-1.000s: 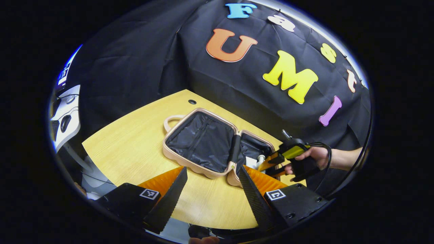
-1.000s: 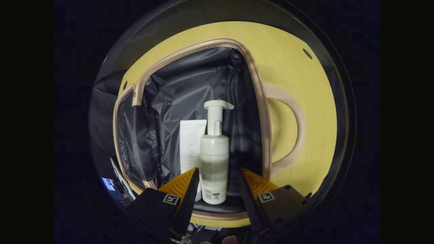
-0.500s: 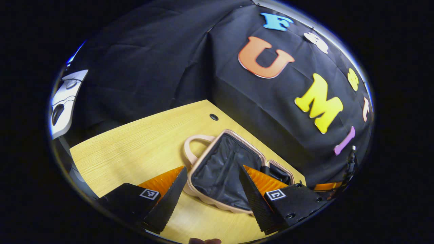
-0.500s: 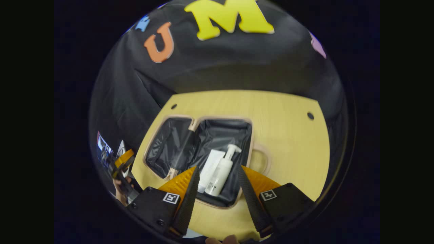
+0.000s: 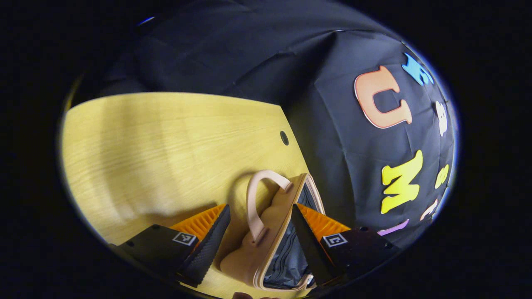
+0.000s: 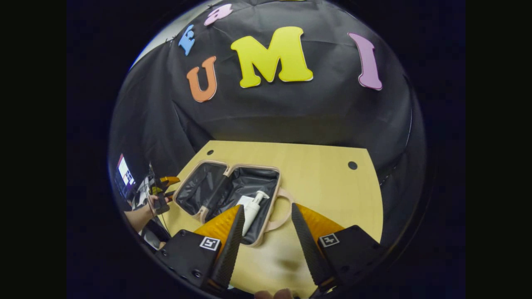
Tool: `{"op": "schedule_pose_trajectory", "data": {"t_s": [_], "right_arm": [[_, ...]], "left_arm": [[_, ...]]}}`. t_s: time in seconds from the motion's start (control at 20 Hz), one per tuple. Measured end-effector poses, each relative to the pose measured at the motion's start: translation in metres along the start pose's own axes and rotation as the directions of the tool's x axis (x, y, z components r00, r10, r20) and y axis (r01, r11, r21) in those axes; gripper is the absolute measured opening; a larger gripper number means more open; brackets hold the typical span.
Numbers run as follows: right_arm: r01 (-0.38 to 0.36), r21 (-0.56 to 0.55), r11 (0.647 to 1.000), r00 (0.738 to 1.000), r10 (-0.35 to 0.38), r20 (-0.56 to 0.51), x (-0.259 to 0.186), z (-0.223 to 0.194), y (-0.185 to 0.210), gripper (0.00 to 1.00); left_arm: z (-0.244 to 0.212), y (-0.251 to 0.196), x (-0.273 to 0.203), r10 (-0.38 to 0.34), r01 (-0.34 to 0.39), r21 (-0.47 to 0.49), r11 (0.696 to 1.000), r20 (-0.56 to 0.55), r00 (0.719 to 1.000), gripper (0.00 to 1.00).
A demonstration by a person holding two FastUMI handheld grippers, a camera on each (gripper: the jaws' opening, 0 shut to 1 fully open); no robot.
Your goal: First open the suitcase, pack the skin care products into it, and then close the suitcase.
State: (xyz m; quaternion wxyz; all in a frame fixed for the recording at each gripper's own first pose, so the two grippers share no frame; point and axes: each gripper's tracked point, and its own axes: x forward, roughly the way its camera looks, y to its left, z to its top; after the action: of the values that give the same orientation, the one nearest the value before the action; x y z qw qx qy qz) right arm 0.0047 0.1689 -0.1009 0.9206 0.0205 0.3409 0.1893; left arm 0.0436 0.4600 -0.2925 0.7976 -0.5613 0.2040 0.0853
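The suitcase (image 6: pixel 227 194) lies open on the desk (image 6: pixel 324 182), pump bottle (image 6: pixel 252 208) inside. My left tongs (image 5: pixel 257 230) are spread astride its handle (image 5: pixel 254 203) at six o'clock; my right tongs (image 6: pixel 264 226) are spread, empty. The shell looks stiff and light, so I'd take the rim.

Pale yellow wood-grain worktop (image 6: pixel 324 182), viewed from both sides. Two small dark round holes pierce it near its far edge, one at the left corner (image 6: pixel 210 152) and one at the right (image 6: pixel 352 165). A lit screen (image 6: pixel 124 176) stands beyond the worktop's left edge, partly hidden.
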Motion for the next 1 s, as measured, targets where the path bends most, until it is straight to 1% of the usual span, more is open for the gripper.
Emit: {"op": "schedule_pose_trajectory", "data": {"t_s": [0.1,0.15,0.25,0.3,0.35,0.4,0.5,0.55,0.6,0.65,0.75,0.85,0.95,1.0], "right_arm": [[-0.007,0.009,1.0,1.0,0.007,0.009,0.0,0.003,0.004,0.69],[-0.009,0.016,1.0,1.0,0.009,0.009,-0.001,0.003,0.005,0.69],[-0.009,0.035,0.999,0.999,0.008,0.044,-0.003,0.008,0.004,0.69],[0.006,0.04,0.999,0.997,-0.009,0.074,-0.005,0.013,0.0,0.69],[0.025,0.034,0.999,0.994,-0.028,0.106,-0.009,0.017,-0.005,0.69],[0.047,0.027,0.999,0.989,-0.05,0.137,-0.013,0.021,-0.01,0.69],[0.074,0.01,0.997,0.98,-0.074,0.183,-0.024,0.027,-0.015,0.69],[0.076,0.003,0.997,0.978,-0.075,0.197,-0.028,0.027,-0.015,0.69],[0.08,-0.006,0.997,0.976,-0.077,0.204,-0.032,0.026,-0.016,0.69],[0.081,-0.01,0.997,0.974,-0.077,0.214,-0.035,0.024,-0.017,0.69],[0.093,-0.011,0.996,0.972,-0.089,0.218,-0.042,0.02,-0.021,0.69],[0.151,-0.016,0.988,0.959,-0.143,0.246,-0.052,0.02,-0.036,0.68],[0.225,0.019,0.974,0.925,-0.22,0.31,-0.067,0.029,-0.057,0.68],[0.251,0.046,0.967,0.906,-0.251,0.341,-0.076,0.035,-0.068,0.68]], "left_arm": [[0.0,-0.007,0.016,-0.043,0.042,-0.046,0.998,-0.011,0.999,0.9],[0.0,-0.009,0.023,-0.054,0.053,-0.074,0.996,-0.012,0.998,0.97],[0.006,-0.013,0.03,-0.086,0.084,-0.143,0.986,-0.005,0.996,0.91],[0.009,-0.012,0.033,-0.081,0.081,-0.169,0.982,0.004,0.997,0.77],[0.008,-0.009,0.037,-0.073,0.072,-0.184,0.98,0.004,0.997,0.83],[0.009,-0.007,0.039,-0.056,0.057,-0.192,0.98,0.007,0.998,0.68],[0.015,0.01,0.045,0.041,-0.036,-0.189,0.981,0.019,0.999,0.61],[0.017,0.008,0.045,0.055,-0.047,-0.208,0.977,0.033,0.998,0.37],[0.02,0.008,0.042,0.073,-0.061,-0.233,0.971,0.042,0.996,0.31],[0.02,0.007,0.039,0.084,-0.071,-0.249,0.966,0.041,0.996,0.22],[0.016,0.002,0.036,0.096,-0.08,-0.231,0.97,0.06,0.994,0.17],[0.026,-0.015,0.026,0.093,-0.069,-0.216,0.974,0.103,0.99,0.12],[0.038,-0.051,0.011,0.064,-0.03,-0.194,0.981,0.171,0.983,0.1],[0.042,-0.074,0.001,0.042,-0.008,-0.166,0.986,0.2,0.979,0.09]]}}
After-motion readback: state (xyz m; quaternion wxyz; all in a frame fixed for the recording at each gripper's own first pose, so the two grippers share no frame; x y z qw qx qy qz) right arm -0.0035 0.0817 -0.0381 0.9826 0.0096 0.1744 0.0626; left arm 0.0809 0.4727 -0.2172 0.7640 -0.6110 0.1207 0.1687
